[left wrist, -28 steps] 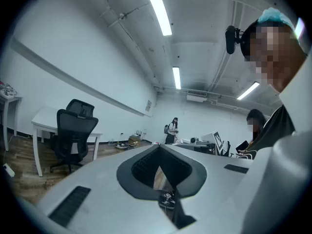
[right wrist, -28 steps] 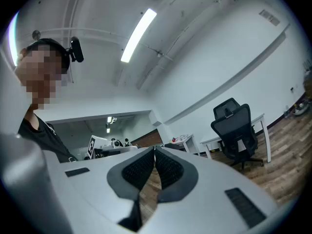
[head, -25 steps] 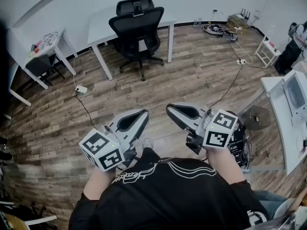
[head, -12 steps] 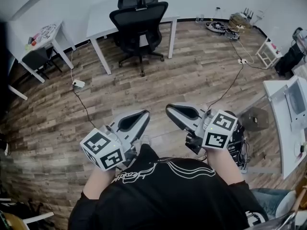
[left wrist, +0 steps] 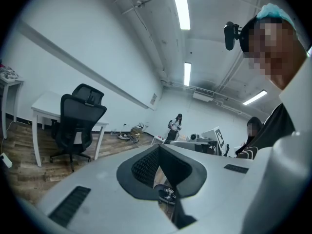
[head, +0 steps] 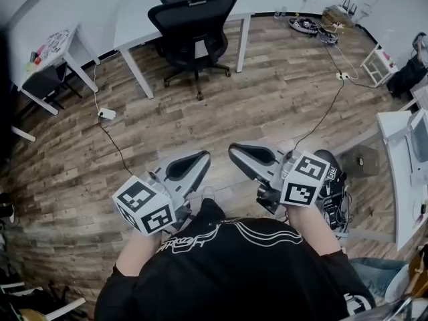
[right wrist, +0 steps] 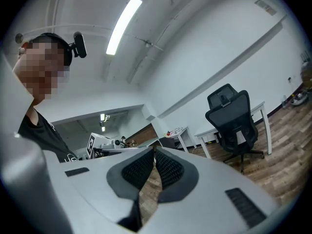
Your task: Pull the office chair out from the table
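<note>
- At the left edge of the floor [head: 267, 92], the small side counter [head: 57, 45] and the power strip [head: 107, 114] on its cable have slid up and outward in the head view over the last second. The person is walking forward.
- The left gripper [head: 200, 159] stays low in front of the body and points ahead. Its jaws are fully closed with nothing between them, as the left gripper view confirms.
- Beyond it, the office chair [head: 194, 29] sits higher in the head view and looks a little larger than before, so the gap to it is shrinking. The chair itself has not shifted. It is tucked against the near long edge of the white counter [head: 130, 32], between the two near legs, with its back toward the person.
- The right gripper [head: 234, 152] travels alongside the left one, its jaws likewise pressed together and empty.
- At the right edge of the floor, another counter [head: 401, 132] has slipped further aside.
- For the task, this means only the approach is under way. The chair is well apart from both grippers and nothing is grasped. The jaws will likely need to open before they can take the backrest.
</note>
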{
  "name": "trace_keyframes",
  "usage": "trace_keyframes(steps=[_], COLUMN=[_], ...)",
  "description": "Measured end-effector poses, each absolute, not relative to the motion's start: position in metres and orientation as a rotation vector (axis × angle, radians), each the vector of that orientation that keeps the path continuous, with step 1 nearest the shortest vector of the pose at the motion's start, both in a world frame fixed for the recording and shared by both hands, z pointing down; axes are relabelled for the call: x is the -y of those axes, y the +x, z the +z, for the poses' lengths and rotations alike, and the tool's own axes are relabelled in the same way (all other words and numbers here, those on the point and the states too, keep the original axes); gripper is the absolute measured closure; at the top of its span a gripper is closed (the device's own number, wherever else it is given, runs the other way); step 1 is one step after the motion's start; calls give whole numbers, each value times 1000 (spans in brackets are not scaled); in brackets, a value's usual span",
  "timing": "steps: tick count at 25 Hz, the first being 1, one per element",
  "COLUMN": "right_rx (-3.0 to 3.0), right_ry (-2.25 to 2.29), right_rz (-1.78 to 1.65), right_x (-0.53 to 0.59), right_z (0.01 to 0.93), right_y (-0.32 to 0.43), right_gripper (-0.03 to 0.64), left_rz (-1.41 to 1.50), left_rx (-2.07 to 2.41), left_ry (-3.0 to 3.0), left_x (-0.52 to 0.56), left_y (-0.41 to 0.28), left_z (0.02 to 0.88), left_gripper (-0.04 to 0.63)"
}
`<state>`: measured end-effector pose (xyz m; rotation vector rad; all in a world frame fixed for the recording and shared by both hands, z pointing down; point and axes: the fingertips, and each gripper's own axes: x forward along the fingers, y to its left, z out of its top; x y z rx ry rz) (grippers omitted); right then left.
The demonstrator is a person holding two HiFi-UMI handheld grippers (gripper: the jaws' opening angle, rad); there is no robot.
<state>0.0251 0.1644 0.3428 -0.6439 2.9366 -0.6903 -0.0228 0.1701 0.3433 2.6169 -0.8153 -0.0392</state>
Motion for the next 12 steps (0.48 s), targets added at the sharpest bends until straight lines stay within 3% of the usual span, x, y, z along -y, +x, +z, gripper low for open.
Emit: trace_keyframes(steps=[12], right_rx=[-2983], right_ry=[-744], right_rz=[-559], right_x=[-35], right_z=[343], right_y=[-33], right_gripper=[575], left_rz=[-23], left_rx=[749], left_ry=[2617], left_x=[-37], left_y=[-83], left_z=[352], left_gripper=[589])
